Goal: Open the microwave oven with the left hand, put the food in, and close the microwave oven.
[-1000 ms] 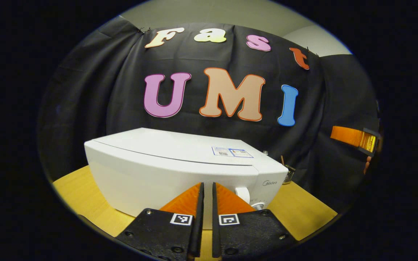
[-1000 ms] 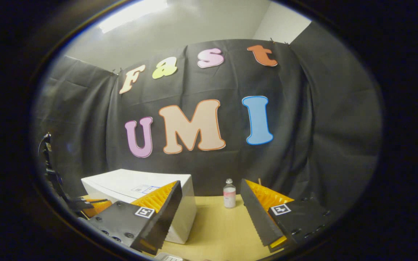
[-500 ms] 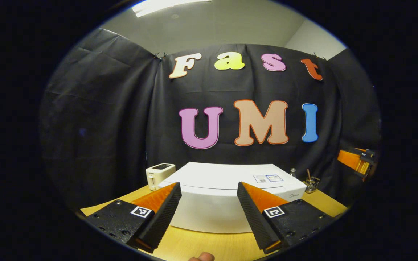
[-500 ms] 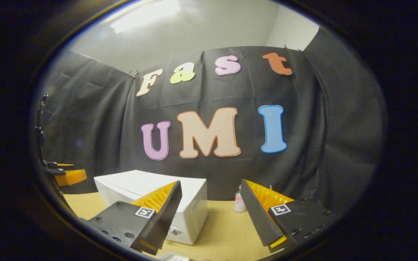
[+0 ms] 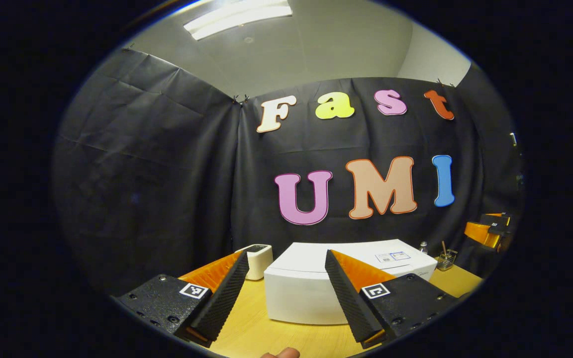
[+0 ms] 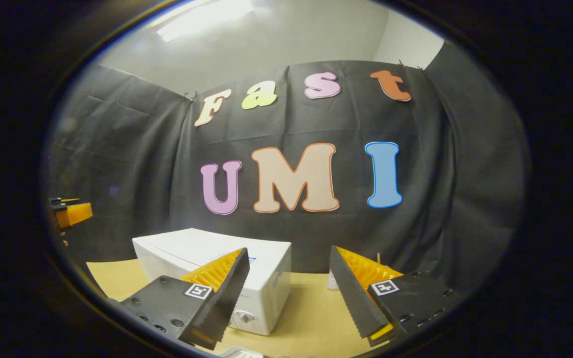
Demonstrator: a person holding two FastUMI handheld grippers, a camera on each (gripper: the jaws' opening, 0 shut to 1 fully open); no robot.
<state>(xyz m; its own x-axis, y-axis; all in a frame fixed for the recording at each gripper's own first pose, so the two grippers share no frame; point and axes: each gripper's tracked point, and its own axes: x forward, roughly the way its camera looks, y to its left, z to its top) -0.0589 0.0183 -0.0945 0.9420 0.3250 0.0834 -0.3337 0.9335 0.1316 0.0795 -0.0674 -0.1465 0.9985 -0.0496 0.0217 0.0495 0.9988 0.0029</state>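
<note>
The white microwave (image 5: 299,298) stands on the wooden table (image 5: 246,333) with its door closed. It lies a little way ahead of my left gripper (image 5: 285,253), which is open with nothing between its fingers. In the right gripper view the microwave (image 6: 192,246) is ahead to the left, its knob (image 6: 243,316) facing me. My right gripper (image 6: 289,248) is open and holds nothing. The left gripper (image 6: 70,213) hangs at the far left, the right gripper (image 5: 488,231) at the far right of the other view.
A small white toaster (image 5: 259,261) stands left of the microwave. A small bottle (image 5: 423,246) and a holder with sticks (image 5: 446,258) stand at its right rear. A fingertip (image 5: 281,353) shows at the bottom edge. A white object (image 6: 239,354) peeks in low.
My left gripper, shut close to the microwave front a second ago, has opened and drawn back, so the microwave looks smaller. The right gripper shifted slightly; its right finger now covers the bottle.
</note>
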